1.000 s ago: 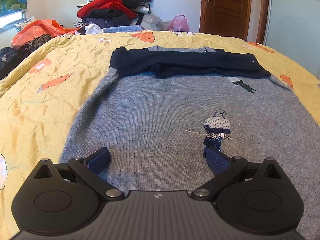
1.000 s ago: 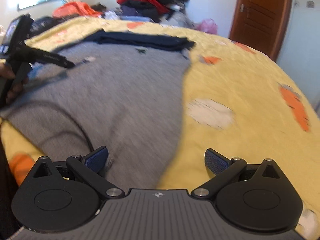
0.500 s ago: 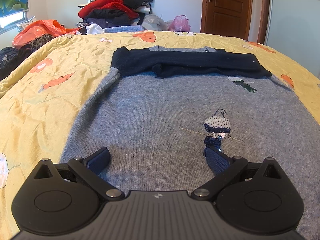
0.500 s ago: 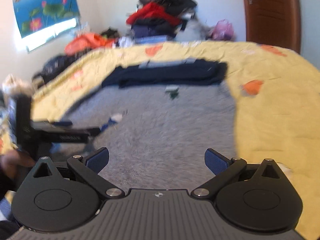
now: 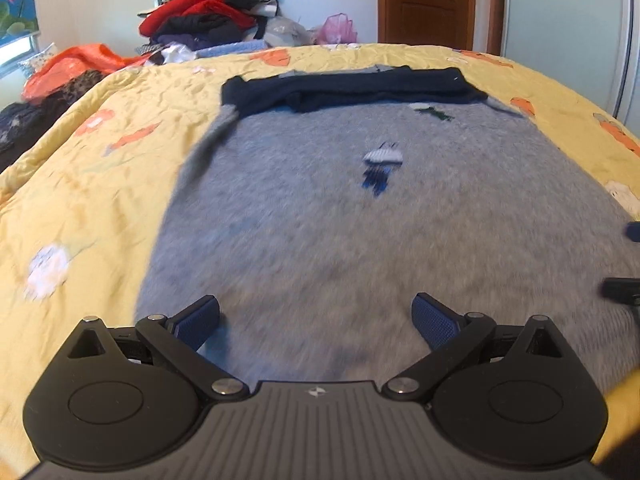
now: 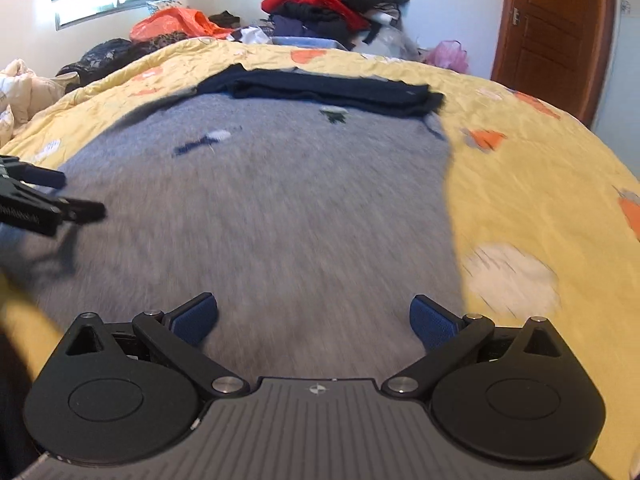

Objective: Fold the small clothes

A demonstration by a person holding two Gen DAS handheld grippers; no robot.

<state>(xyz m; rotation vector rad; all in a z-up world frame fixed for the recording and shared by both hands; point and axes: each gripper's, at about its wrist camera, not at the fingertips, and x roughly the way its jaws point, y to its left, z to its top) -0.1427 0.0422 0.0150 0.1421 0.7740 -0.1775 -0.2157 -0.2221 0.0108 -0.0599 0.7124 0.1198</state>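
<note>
A grey knitted sweater (image 5: pixel 360 220) (image 6: pixel 280 208) lies flat on the yellow bedspread, its navy sleeves (image 5: pixel 348 88) (image 6: pixel 320 90) folded across the far end. A small sequin motif (image 5: pixel 382 160) (image 6: pixel 202 142) sits near its middle. My left gripper (image 5: pixel 316 318) hovers open over the sweater's near left part, with nothing between its fingers. My right gripper (image 6: pixel 314 318) is open over the near right part, close to the sweater's right edge. The left gripper (image 6: pixel 64 194) also shows at the left of the right wrist view. The right gripper's fingertips (image 5: pixel 624 290) poke in at the right edge of the left wrist view.
The yellow bedspread (image 5: pixel 100 184) (image 6: pixel 540 184) reaches out on both sides of the sweater. A heap of red and dark clothes (image 5: pixel 212 12) (image 6: pixel 332 4) is piled past the far end. An orange bag (image 5: pixel 80 60) lies at far left, a wooden door (image 5: pixel 426 0) at back right.
The left gripper has pulled back toward the sweater's near edge, so the motif now sits farther away. The right gripper has swung over the sweater's right part. Both stay open.
</note>
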